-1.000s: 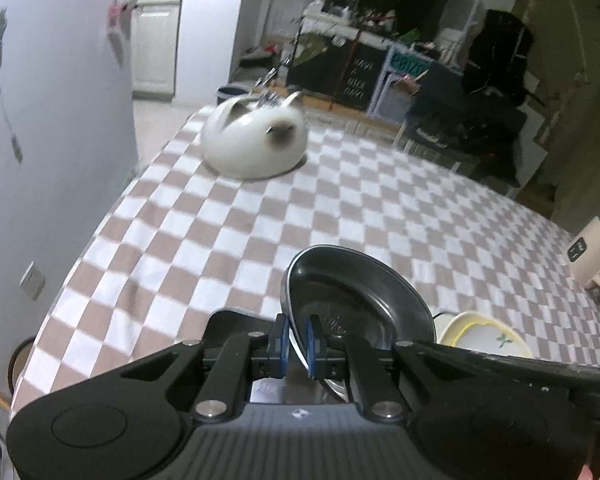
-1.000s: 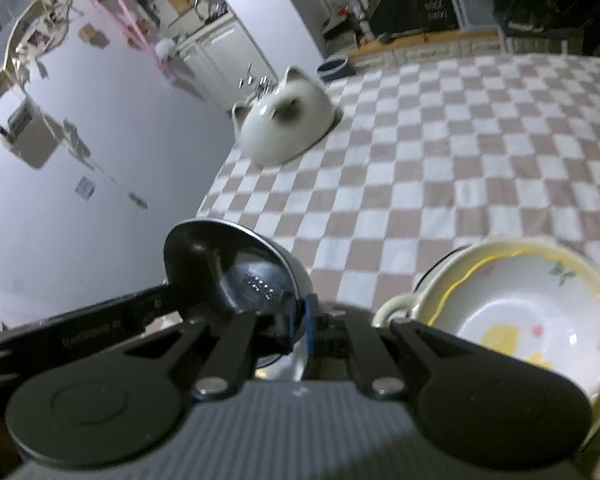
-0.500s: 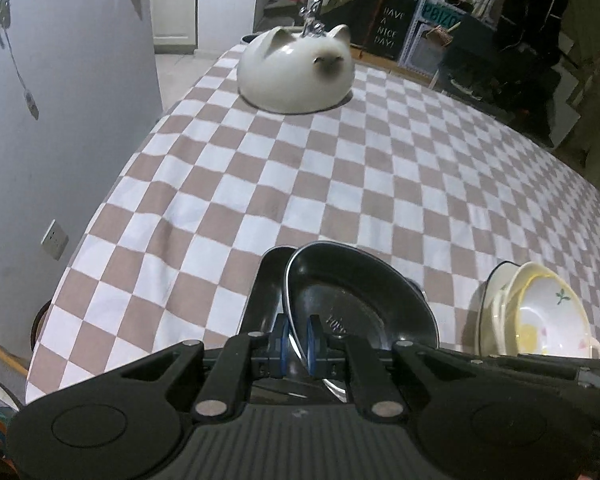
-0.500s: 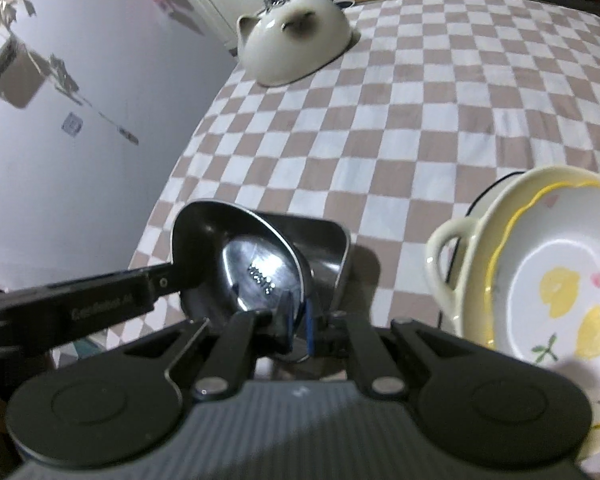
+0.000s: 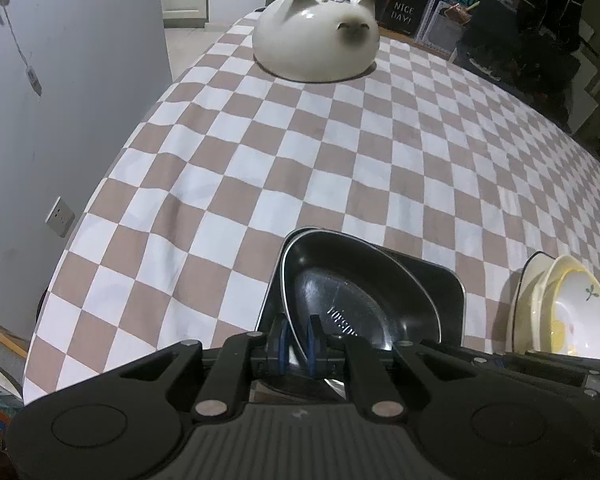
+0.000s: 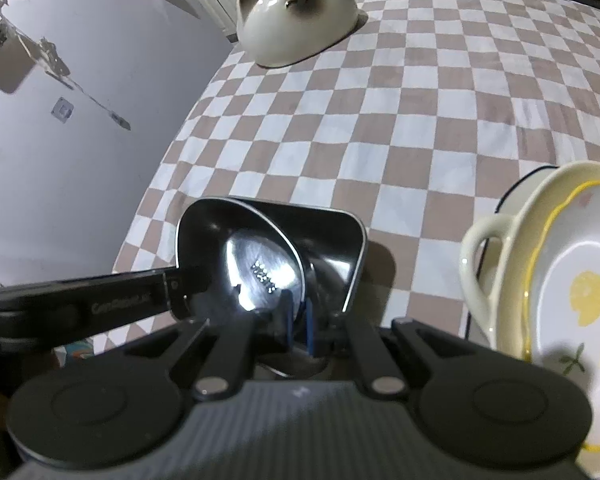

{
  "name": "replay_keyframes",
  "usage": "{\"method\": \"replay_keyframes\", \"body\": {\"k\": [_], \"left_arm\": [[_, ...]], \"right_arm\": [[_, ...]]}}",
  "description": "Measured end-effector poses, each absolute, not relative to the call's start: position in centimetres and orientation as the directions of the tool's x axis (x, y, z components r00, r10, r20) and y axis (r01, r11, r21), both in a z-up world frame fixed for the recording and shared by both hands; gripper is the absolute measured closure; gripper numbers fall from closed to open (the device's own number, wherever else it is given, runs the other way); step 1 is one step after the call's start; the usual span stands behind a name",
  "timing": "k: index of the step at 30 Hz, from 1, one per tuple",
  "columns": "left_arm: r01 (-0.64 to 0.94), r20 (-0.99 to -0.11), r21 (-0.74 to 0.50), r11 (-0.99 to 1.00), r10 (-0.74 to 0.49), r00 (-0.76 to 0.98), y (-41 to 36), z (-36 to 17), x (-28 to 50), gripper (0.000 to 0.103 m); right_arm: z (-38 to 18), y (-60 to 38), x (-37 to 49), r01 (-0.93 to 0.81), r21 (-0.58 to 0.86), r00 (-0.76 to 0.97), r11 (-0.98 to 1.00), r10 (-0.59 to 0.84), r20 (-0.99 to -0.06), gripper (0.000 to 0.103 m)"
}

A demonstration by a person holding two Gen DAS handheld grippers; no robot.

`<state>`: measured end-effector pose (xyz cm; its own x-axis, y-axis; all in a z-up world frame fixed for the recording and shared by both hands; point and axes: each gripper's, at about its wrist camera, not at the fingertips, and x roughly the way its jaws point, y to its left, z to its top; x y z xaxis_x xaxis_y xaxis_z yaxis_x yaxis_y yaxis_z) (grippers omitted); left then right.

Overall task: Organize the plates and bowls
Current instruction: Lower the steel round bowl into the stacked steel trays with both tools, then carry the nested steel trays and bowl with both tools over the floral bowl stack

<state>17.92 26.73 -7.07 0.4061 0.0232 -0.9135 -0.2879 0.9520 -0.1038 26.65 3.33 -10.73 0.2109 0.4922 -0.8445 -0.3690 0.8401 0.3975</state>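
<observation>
Round steel plate (image 5: 352,300), both grippers on its near rim, hangs tilted over the rectangular steel tray (image 5: 440,280) at the near edge of the checkered worktop (image 5: 300,152); its far edge looks down in or just above the tray, contact unclear. Left gripper (image 5: 298,340) jaws clenched on the rim; right gripper (image 6: 299,324) likewise pinches the same plate, further round the rim. Step in hand, as judged: nest plate into tray. To do it well: lower both hands evenly, level out the tilt, keep the plate centred so the rim doesn't catch the tray wall, let go only once it sits flat. Stacked ceramic bowls (image 6: 560,280) stand just beside the tray on the right, so watch the right gripper's clearance. Cat-shaped bowl (image 5: 316,46) upside down, well apart at the far end.
</observation>
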Motion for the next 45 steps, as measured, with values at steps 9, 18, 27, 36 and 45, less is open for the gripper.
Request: {"method": "replay_keyframes", "body": {"k": [9, 18, 27, 36, 45], "left_arm": [[-0.281, -0.925, -0.102, 0.954, 0.013, 0.380, 26.8, -8.0, 18.5, 0.093], [-0.282, -0.924, -0.103, 0.954, 0.013, 0.383, 27.0, -8.1, 18.7, 0.081], [-0.231, -0.885, -0.143, 0.962, -0.020, 0.464, 26.4, -6.0, 18.5, 0.049], [-0.230, -0.855, -0.150, 0.962, -0.009, 0.518, 28.3, -4.2, 17.6, 0.043], [-0.242, -0.903, -0.118, 0.963, -0.002, 0.429, 30.8, -6.3, 16.4, 0.078]], "right_arm": [[-11.3, 3.9, 27.0, -0.362, 0.391, 0.204, 0.846, 0.481, -0.853, 0.093], [-11.0, 3.3, 27.5, -0.334, 0.429, 0.190, 0.840, 0.505, -0.842, 0.087], [-8.7, 1.3, 27.7, -0.301, 0.504, 0.228, 0.810, 0.574, -0.786, 0.074], [-8.1, -1.5, 28.6, -0.239, 0.495, 0.249, 0.836, 0.545, -0.801, 0.074], [-9.5, -0.6, 27.8, -0.263, 0.420, 0.223, 0.868, 0.479, -0.849, 0.086]]}}
